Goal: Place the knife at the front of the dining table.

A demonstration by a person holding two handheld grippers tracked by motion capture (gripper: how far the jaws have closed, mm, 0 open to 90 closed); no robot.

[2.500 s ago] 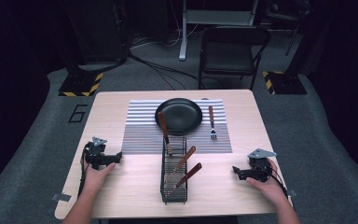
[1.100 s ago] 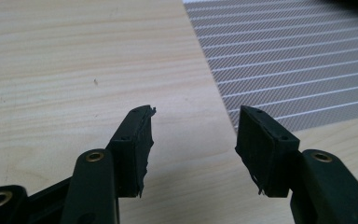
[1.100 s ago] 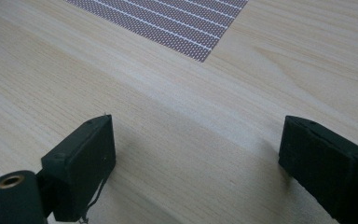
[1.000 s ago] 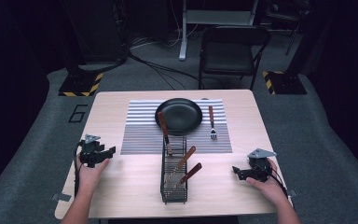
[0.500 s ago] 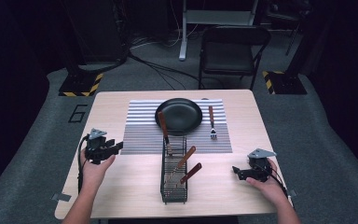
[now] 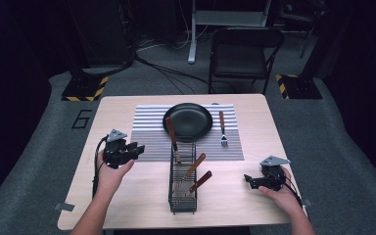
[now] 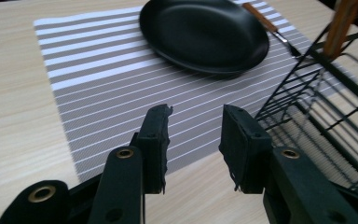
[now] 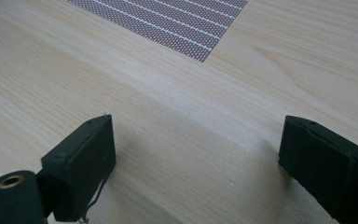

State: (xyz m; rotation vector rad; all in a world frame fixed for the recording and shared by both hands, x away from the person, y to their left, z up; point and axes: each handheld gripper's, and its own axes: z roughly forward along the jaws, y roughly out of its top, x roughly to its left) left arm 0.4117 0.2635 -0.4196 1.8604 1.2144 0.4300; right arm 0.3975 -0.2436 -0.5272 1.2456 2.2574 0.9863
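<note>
**Reaching toward the cutlery rack, jaws empty — snag risk on the wires**

Heading in from the left: left gripper [image 6: 138,149] was lifted over the table [image 6: 127,200] at the placemat's [image 6: 149,132] left edge, jaws parted by a narrow gap, gripping nothing. In the left gripper view the wire rack [image 7: 317,100] sat just right of the jaws, black plate [image 7: 205,30] ahead on the mat.

Right gripper [image 6: 248,180] sat low on bare wood near the table's right front, jaws wide apart, empty.

Rack [image 6: 182,181] stood at centre front, its far end on the mat's near edge. Three wood-handled utensils were in it; one handle [image 6: 170,131] leaned over the plate rim, the other two [image 6: 196,164] [image 6: 201,180] slanted up to the right. Fork [image 6: 222,129] lay on the mat right of the plate.

Risks, my read:
- The jaw gap looked tight for a slanted handle; an off-axis approach could knock it aside instead of straddling it.
- Pulling a utensil at an angle could catch the tip in the wires and drag or tip the light rack.
- The leaning handle could get bumped onto the plate.
- Right gripper was well away from the rack, so nothing braced it.
</note>
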